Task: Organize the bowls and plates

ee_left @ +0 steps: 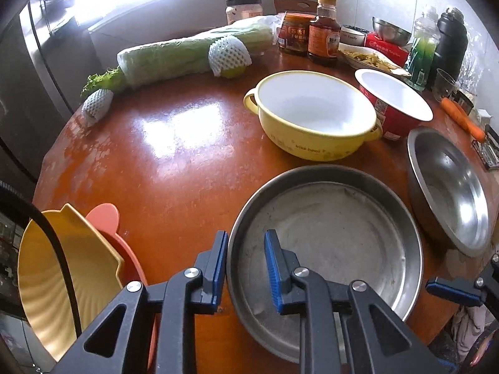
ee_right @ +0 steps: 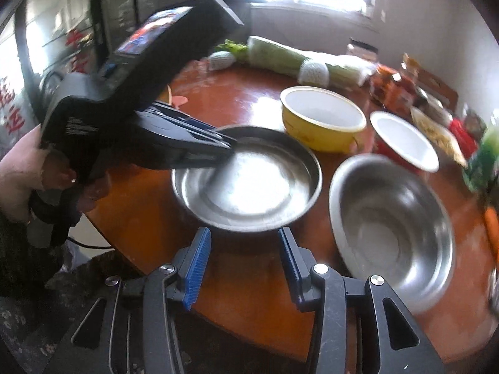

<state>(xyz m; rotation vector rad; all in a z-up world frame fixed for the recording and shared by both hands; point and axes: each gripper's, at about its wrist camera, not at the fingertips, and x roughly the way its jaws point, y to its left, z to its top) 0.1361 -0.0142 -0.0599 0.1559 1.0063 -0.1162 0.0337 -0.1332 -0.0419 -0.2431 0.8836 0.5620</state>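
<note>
Shallow steel pan (ee_left: 324,246) sits on the near part of the round red-brown table (ee_left: 174,162), close to the table's near edge. Left gripper (ee_left: 244,269) is clamped on the pan's near-left rim: one blue pad outside the wall, the other inside, jaws at their narrowest. Right wrist view confirms it, with the left gripper (ee_right: 223,151) coming in from the left and biting the rim of the pan (ee_right: 249,180).

Right gripper (ee_right: 241,265) hangs just short of the pan's near edge, jaws parted, nothing between them. Pan lies straight ahead of it; deep steel bowl (ee_right: 396,230) lies ahead and to its right, just beside the pan.

Pan is round, so no long axis; grip is off-centre at one rim, so I judge it will tip away from the left gripper when lifted.

Neighbours:
- yellow two-handled bowl (ee_left: 312,115) just behind the pan
- red bowl (ee_left: 396,106) touching or nearly touching its right handle
- yellow and pink plates (ee_left: 65,274) stacked at the left edge

Open room: bare tabletop left and behind-left of the pan, up to the wrapped greens (ee_left: 174,56).
</note>
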